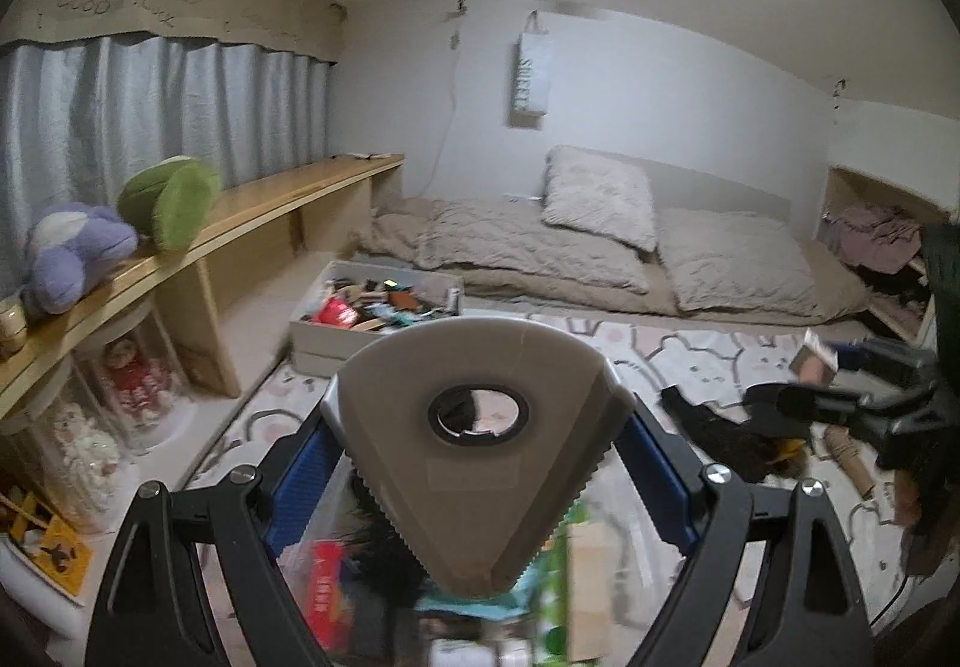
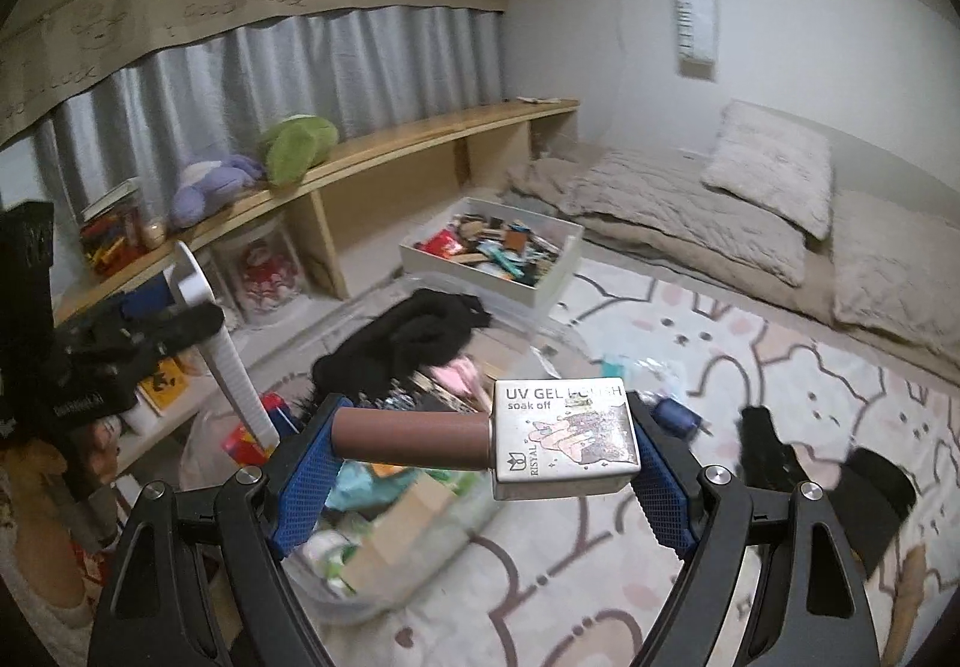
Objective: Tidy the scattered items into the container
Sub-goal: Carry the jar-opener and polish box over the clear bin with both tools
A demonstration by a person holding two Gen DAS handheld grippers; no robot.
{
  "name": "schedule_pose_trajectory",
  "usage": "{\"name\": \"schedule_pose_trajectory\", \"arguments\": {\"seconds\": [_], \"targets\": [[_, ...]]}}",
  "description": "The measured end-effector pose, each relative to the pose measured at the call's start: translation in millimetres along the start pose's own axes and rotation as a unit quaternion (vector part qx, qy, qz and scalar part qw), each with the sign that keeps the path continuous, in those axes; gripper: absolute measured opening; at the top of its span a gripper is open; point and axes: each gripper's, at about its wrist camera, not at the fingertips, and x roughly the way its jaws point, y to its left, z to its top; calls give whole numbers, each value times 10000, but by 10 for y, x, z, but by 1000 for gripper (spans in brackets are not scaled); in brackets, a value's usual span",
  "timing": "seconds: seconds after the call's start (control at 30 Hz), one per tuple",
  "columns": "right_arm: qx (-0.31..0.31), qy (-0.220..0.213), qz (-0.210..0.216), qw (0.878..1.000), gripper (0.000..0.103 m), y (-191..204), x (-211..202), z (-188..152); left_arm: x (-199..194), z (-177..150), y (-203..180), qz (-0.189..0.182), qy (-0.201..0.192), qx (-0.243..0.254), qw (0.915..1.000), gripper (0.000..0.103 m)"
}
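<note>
While your left claw clamps a grey tape dispenser, your right claw grips a gel polish bottle above the rug.

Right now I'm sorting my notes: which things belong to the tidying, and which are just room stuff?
Job:
left gripper holding grey fan-shaped scraper
right gripper holding brown-capped gel polish bottle
white storage box
black cloth

Room:
green plush
purple plush
beige pillow
</note>
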Motion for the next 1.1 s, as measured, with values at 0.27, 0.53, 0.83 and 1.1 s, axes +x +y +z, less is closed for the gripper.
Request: {"name": "schedule_pose_trajectory", "arguments": {"seconds": [0.27,0.53,0.83,1.1], "targets": [[-68,63,497,9987,87,173,363,87,231,-311,207,194,253,81,9995,89],[-44,149,660,9977,87,130,510,96,433,-490,232,-69,625,-285,9976,89],[-49,257,591,9979,87,16,553,40,411,-582,60,-546,714,-816,9926,89],[-67,308,625,9975,87,-12,555,6,531,-853,86,-498,1024,-959,9889,89]]}}
